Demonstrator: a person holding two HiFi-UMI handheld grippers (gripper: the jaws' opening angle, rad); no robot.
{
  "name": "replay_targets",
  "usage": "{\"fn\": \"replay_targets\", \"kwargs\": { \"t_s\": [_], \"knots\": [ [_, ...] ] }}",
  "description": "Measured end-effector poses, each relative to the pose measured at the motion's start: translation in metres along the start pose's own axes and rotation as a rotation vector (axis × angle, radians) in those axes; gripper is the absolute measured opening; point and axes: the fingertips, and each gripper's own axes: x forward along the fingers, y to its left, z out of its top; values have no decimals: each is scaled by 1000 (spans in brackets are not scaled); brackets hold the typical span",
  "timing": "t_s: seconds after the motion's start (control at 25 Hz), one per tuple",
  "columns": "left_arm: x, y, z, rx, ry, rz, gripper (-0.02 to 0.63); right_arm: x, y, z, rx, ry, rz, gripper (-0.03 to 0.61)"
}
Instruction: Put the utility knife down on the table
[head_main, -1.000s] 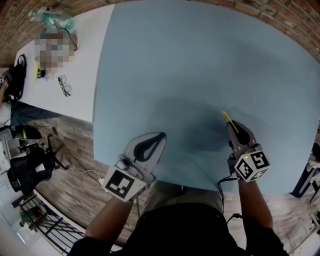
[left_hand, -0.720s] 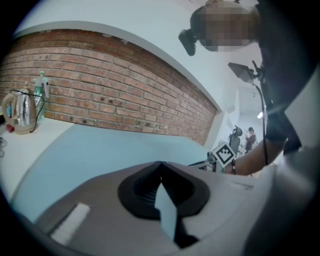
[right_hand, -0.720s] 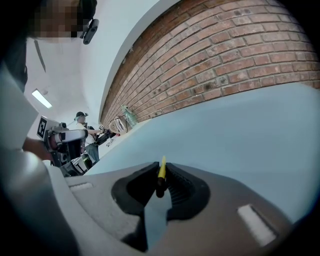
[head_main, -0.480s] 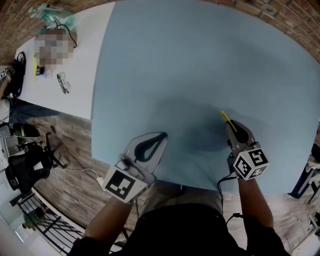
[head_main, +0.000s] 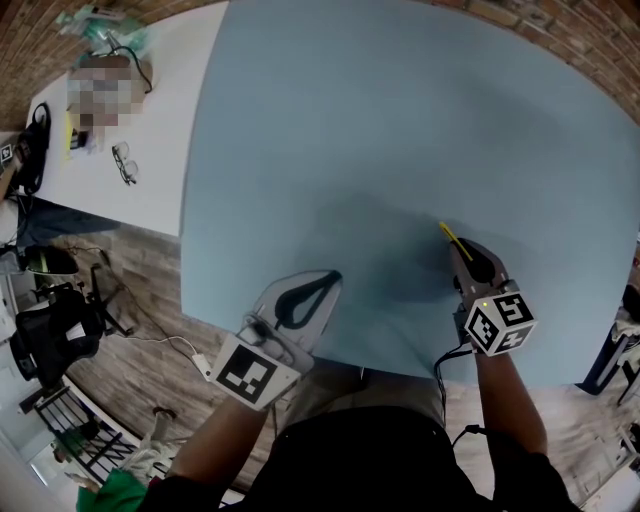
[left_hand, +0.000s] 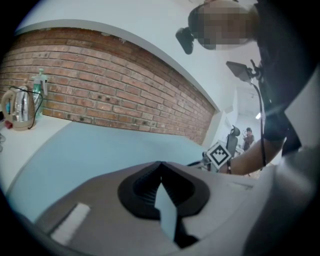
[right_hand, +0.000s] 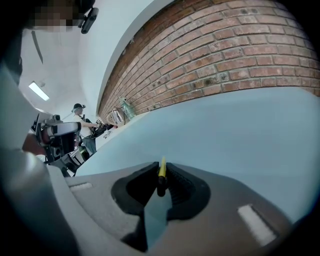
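Yellow plastic marks the slim utility knife (right_hand: 162, 170), clamped edge-on between the black ribbed pads of the grey right gripper (head_main: 458, 256). Only its tip pokes out ahead of the jaws. The gripper slopes down over the near right part of the broad pale-blue table (head_main: 400, 120), probably so the knife can be lowered flat rather than dropped. Whether the tip already touches the surface cannot be told. The grey left gripper (head_main: 327, 276) hovers at the near edge, well apart, its jaws closed tip to tip on nothing. It seems parked out of the way, since setting the knife down needs one hand.
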Motion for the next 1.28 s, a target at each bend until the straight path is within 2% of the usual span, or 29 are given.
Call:
{"fn": "replay_targets", "kwargs": {
  "t_s": [0.48, 1.0, 1.28],
  "knots": [
    [-6, -1, 3, 11, -10, 13, -14, -1, 6, -9, -12, 31, 5, 118],
    [-10, -6, 16, 46, -33, 6, -14, -15, 10, 2, -30, -10, -17, 119],
    [-13, -2, 43, 92, -76, -9, -14, -31, 15, 18, -34, -52, -49, 120]
  ]
}}
